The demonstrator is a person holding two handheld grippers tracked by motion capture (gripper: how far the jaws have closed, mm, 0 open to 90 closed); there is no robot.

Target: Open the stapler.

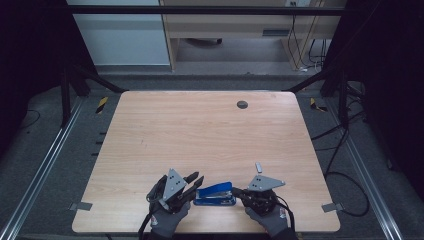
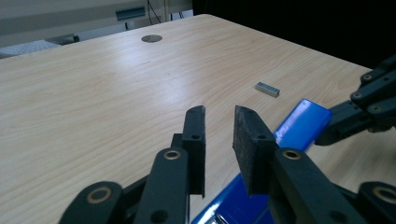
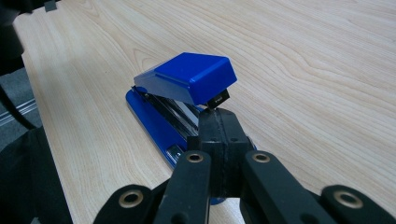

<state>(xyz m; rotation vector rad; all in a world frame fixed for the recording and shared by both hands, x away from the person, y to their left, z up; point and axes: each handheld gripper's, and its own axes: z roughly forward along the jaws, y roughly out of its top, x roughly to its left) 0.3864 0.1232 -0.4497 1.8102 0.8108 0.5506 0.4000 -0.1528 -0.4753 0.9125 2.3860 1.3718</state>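
We are holding the left gripper point(image 1: 192, 181) low over the near edge of the table point(image 1: 200, 130), its jaws standing a little apart with nothing between the pads; from the left gripper view they are hanging just above the near end of the blue stapler point(image 2: 299, 128). The stapler point(image 1: 216, 194) is lying between our two hands near the front edge, its top arm tilted up off the base, as the right gripper view is showing point(image 3: 187, 81). We are keeping the right gripper point(image 1: 235, 192) against the stapler's right end, jaws pressed fully together; its tips point(image 3: 219, 126) are sitting at the raised arm's end, but we cannot tell whether they are pinching any part. Farther right and back, a small strip of staples point(image 1: 258, 167) is lying on the wood, well apart from the stapler.
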